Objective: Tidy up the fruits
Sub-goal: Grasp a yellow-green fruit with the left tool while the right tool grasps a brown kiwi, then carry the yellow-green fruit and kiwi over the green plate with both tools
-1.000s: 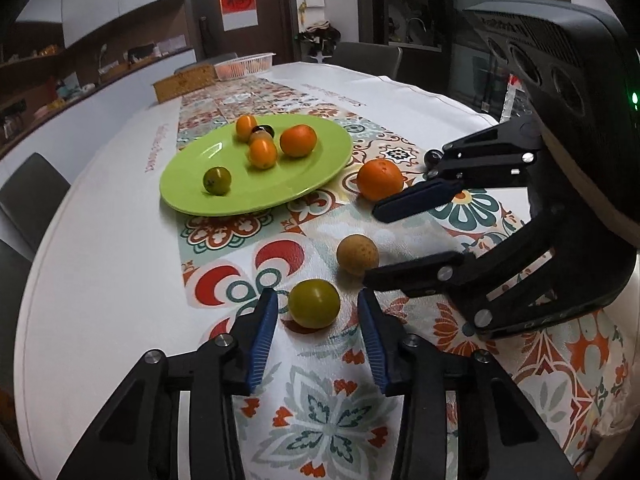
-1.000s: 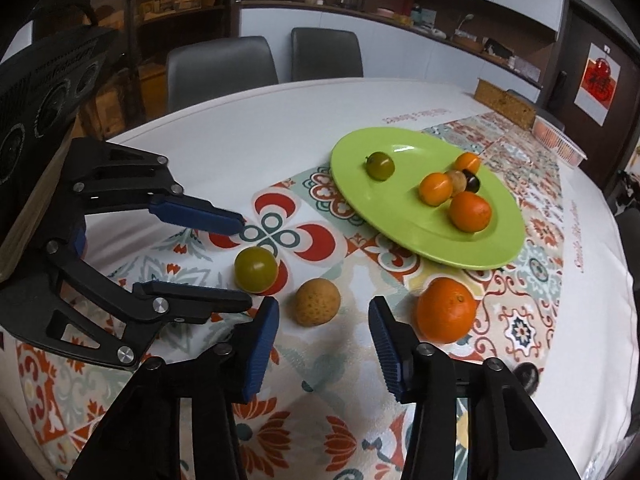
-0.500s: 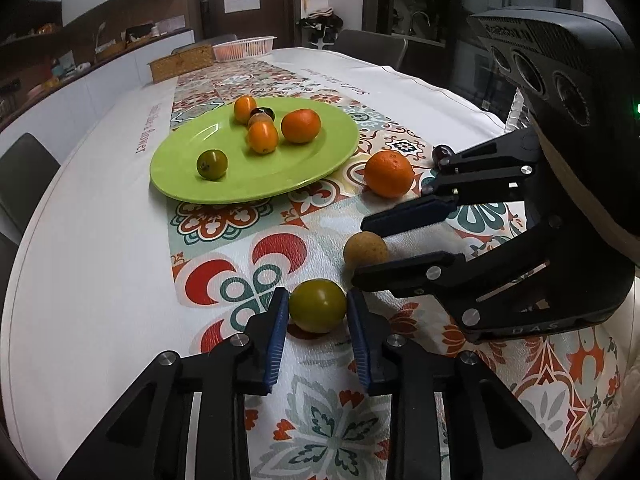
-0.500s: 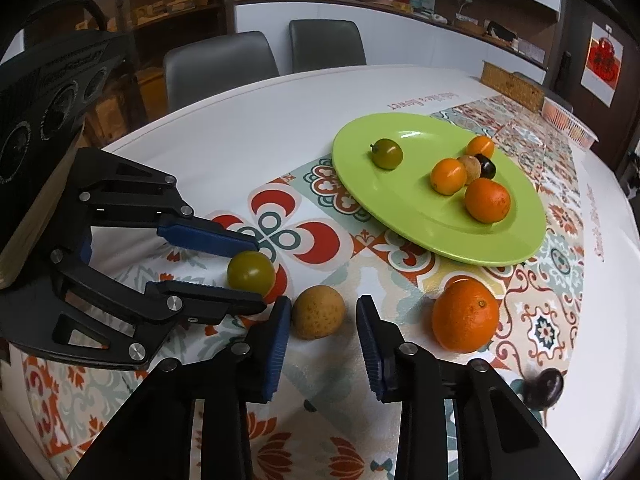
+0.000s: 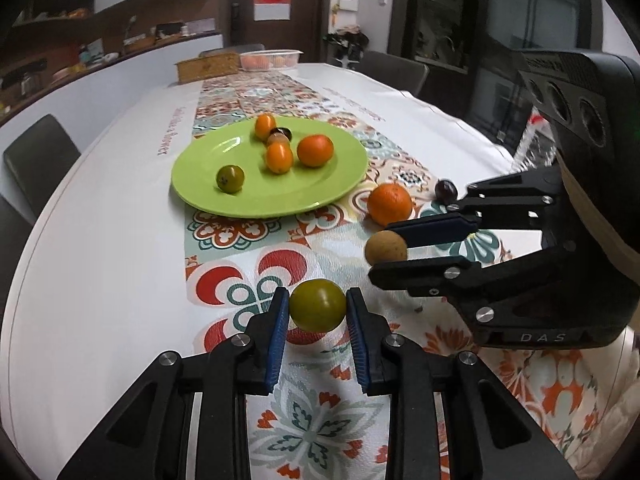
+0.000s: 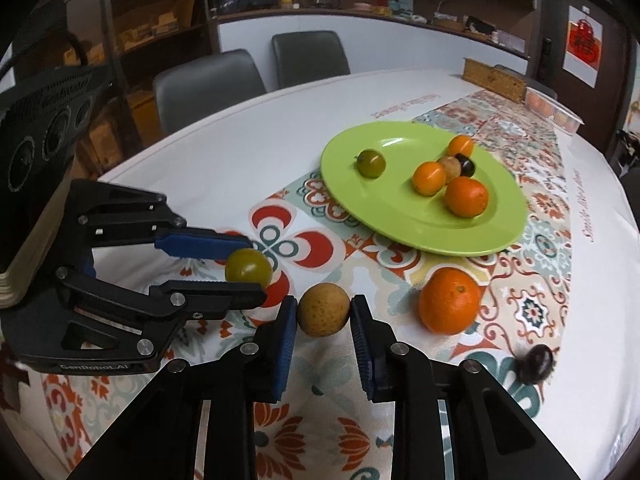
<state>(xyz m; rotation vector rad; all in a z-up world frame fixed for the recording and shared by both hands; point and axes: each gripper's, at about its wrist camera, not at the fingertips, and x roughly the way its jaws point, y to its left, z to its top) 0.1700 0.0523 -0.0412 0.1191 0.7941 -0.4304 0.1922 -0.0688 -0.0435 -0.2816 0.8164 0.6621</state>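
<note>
Grasp step now. Left gripper pinching the green fruit, right gripper pinching the brown fruit, both low over the near patterned cloth; possibly already lifted a little. Next: carry to the green plate farther away, set gently among fruits there.

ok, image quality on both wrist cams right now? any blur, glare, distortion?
Left wrist view: strong fisheye bending of the table edge, dark vignette corners, glare streak on the green plate; green fruit sharp. Right wrist view: same barrel distortion, dim shelves behind, the plate's right rim and the dark fruit near the frame edge smeared; tan fruit crisp.
</note>
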